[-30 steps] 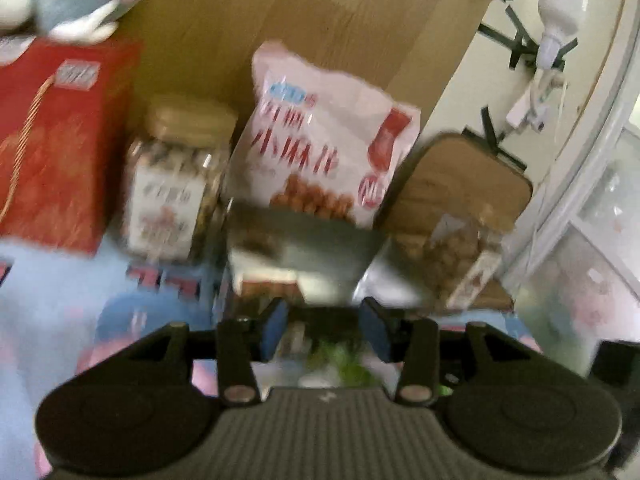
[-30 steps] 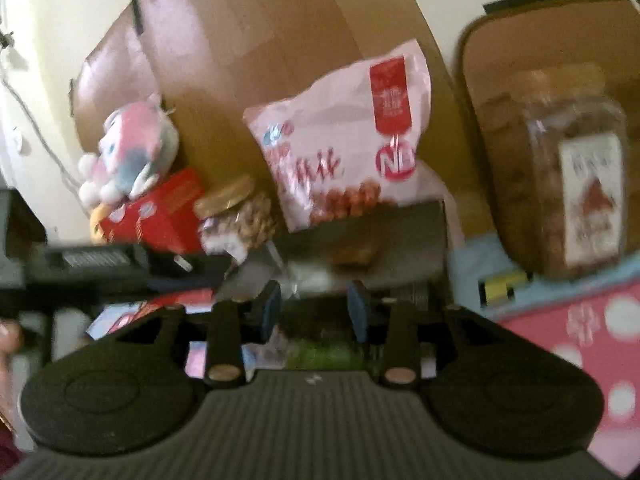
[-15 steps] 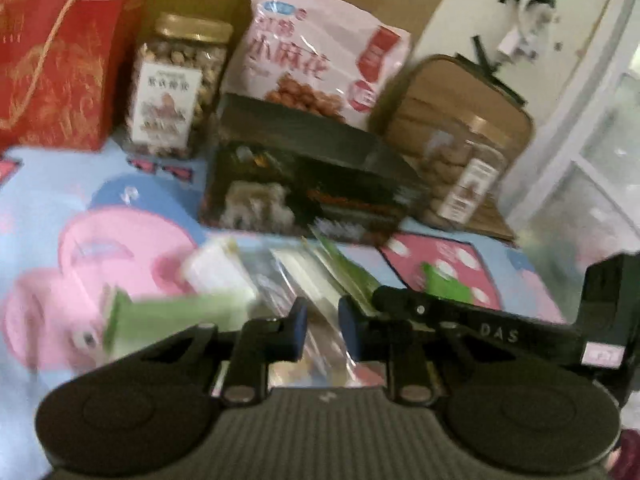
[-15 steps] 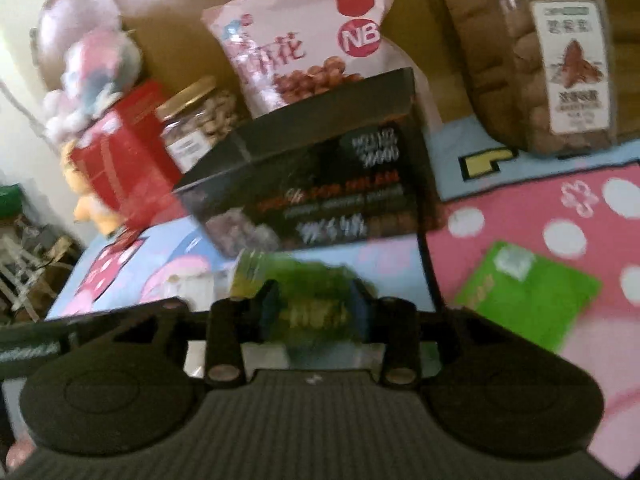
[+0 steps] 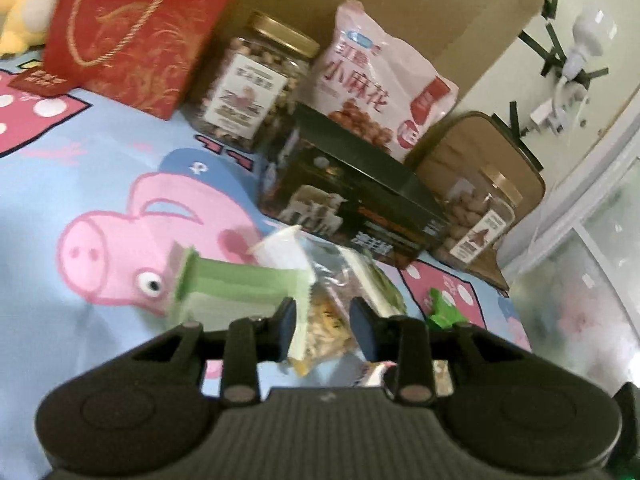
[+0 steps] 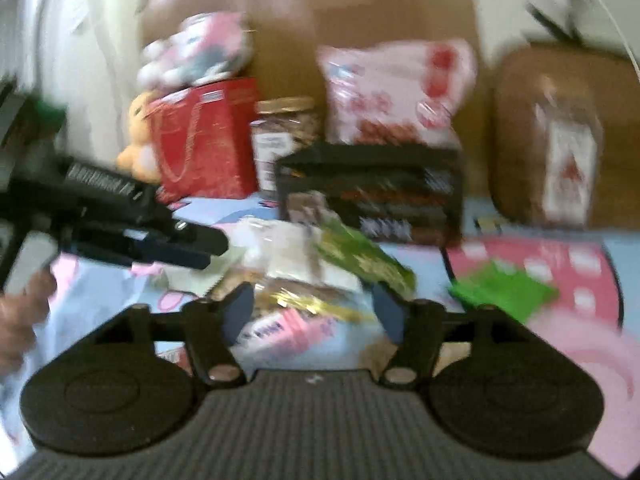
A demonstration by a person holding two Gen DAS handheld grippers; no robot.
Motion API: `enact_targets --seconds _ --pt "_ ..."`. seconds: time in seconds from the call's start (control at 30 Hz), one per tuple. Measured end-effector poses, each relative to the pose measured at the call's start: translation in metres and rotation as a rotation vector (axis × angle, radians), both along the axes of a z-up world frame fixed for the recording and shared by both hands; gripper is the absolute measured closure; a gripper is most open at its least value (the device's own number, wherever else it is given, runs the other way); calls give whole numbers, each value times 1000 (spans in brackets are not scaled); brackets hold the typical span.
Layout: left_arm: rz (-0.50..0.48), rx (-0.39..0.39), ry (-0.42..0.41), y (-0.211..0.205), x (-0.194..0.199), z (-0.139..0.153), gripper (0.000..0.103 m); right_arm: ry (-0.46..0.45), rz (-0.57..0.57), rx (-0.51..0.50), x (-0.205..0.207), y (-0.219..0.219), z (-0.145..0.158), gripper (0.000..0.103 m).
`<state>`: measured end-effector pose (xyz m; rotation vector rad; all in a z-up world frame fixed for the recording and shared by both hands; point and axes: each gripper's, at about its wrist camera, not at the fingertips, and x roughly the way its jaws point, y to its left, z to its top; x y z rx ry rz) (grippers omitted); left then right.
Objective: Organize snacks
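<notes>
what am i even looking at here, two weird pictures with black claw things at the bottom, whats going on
No robot here: a person holds a two-finger gripper in each hand, and each gripper carries a fisheye camera looking along its fingers. One picture is from the left gripper, the other from the right gripper, which also shows the left tool and the hand holding it.

On the cartoon-pig cloth lies a loose pile of small snack packets, with a green packet apart from it. Behind stand a black box, a pink snack bag, two jars and a red gift bag.

Both grippers' jaws have just been opening; packets sit between them, but neither looks gripped.
</notes>
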<state>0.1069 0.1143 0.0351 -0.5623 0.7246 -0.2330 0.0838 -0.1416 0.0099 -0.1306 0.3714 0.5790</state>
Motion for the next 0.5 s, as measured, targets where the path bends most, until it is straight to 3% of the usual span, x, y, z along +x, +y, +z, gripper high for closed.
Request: enact_targets --seconds 0.13,0.17,0.2,0.27,0.33,0.37,0.5 --pt "-16 3 -13 7 -7 0 65 -168 -9 -262 0 41 -13 35" --pt "-18 10 -18 7 -8 0 64 -177 -10 -297 4 46 -15 39" --pt "-21 17 -20 7 -9 0 64 -180 -8 -324 8 49 -17 54" --pt "-29 24 -21 6 -9 -1 64 -176 -8 -322 11 46 -19 61" --pt "-37 14 -17 5 -9 -3 64 -144 -20 -244 14 35 -10 64" --pt "-41 7 -16 5 -9 -3 64 -91 -33 -152 15 25 -4 65" --pt "-80 -10 -33 -4 -9 -1 64 181 -53 378 26 -49 23 69"
